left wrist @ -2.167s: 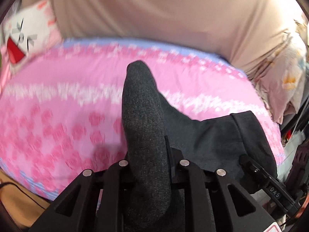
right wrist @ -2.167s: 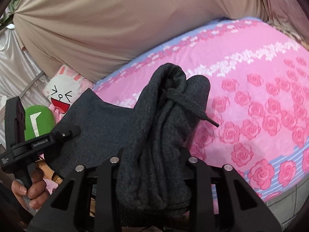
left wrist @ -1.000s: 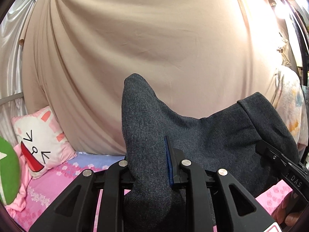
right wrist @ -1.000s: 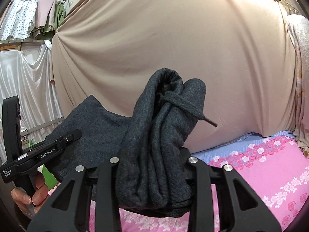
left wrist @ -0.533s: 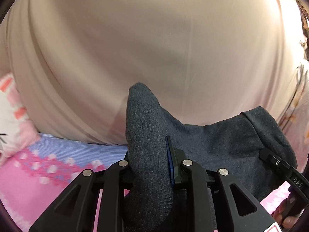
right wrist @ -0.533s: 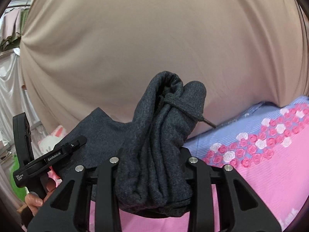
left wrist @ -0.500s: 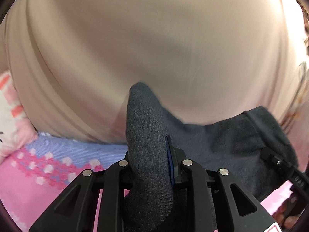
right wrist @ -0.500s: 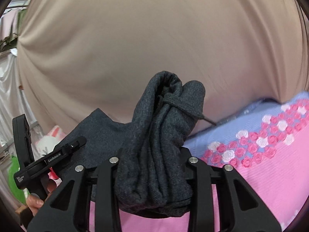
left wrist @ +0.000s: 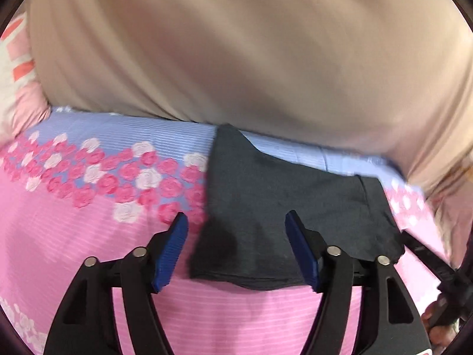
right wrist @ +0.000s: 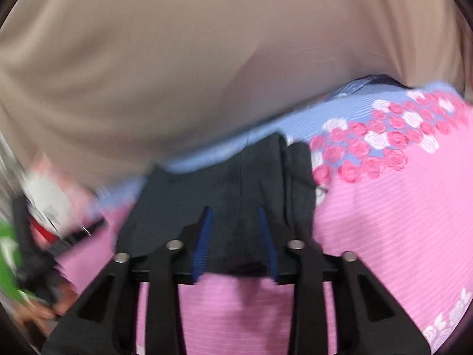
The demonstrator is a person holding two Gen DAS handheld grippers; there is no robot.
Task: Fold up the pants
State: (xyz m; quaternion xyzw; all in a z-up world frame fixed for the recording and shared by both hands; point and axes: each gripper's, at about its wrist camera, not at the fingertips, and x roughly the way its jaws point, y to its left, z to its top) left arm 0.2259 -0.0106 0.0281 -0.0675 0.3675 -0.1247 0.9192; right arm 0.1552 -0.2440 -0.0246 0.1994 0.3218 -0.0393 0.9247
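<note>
The dark grey pants (left wrist: 280,195) lie folded and flat on the pink rose-print bed sheet (left wrist: 88,236), near its blue far border. My left gripper (left wrist: 236,230) hovers at their near edge. Its jaws are opening, blue pads wide apart, with the cloth lying low between them and not pressed. In the right wrist view the pants (right wrist: 236,177) lie just ahead of my right gripper (right wrist: 235,227). Its jaws are closing, and a gap still shows between the pads, with cloth under it and nothing pinched. The picture is blurred.
A beige curtain (left wrist: 236,59) hangs right behind the bed. A cartoon-face pillow (right wrist: 44,195) and a green cushion (right wrist: 9,251) sit at the left end. A hand (left wrist: 437,325) holds the other gripper at the right edge of the left wrist view.
Both grippers came down from in front of the curtain to the bed. The pants, held bunched in both before, now lie flat on the sheet, and both sets of jaws have let go.
</note>
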